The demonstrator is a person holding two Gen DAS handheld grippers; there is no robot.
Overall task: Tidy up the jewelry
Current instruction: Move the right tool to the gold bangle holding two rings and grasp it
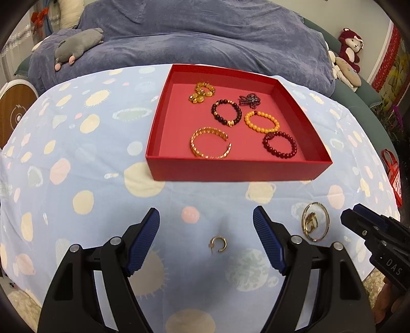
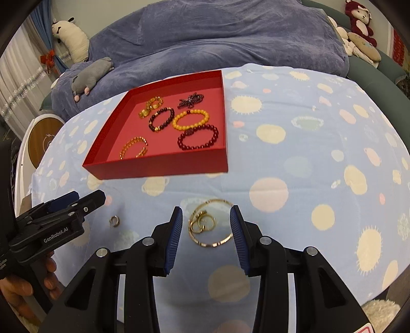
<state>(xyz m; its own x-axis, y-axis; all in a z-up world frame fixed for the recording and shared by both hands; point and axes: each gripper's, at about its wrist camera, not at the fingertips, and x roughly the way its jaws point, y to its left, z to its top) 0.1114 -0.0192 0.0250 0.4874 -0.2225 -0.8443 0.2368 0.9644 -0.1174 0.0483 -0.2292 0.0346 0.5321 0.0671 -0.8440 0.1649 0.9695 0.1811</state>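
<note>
A red tray (image 1: 238,169) (image 2: 159,167) on the blue patterned cloth holds several bracelets: a gold cuff (image 1: 210,146), dark bead (image 1: 226,112), yellow bead (image 1: 262,121) and red bead (image 1: 279,144) ones, plus a gold cluster and a dark brooch. My left gripper (image 1: 206,221) is open, low over the cloth, a small gold ring (image 1: 218,244) (image 2: 114,220) between its fingers. My right gripper (image 2: 207,217) (image 1: 358,220) is open around a thin gold bangle (image 2: 210,222) (image 1: 315,221) with small rings (image 2: 202,221) inside it.
A purple-blue blanket (image 1: 205,35) with a grey plush toy (image 1: 77,44) lies behind the table. A round wooden-faced device (image 1: 15,112) stands at the left. Plush toys (image 2: 361,18) sit at the far right. A red bag (image 1: 392,174) hangs at the right edge.
</note>
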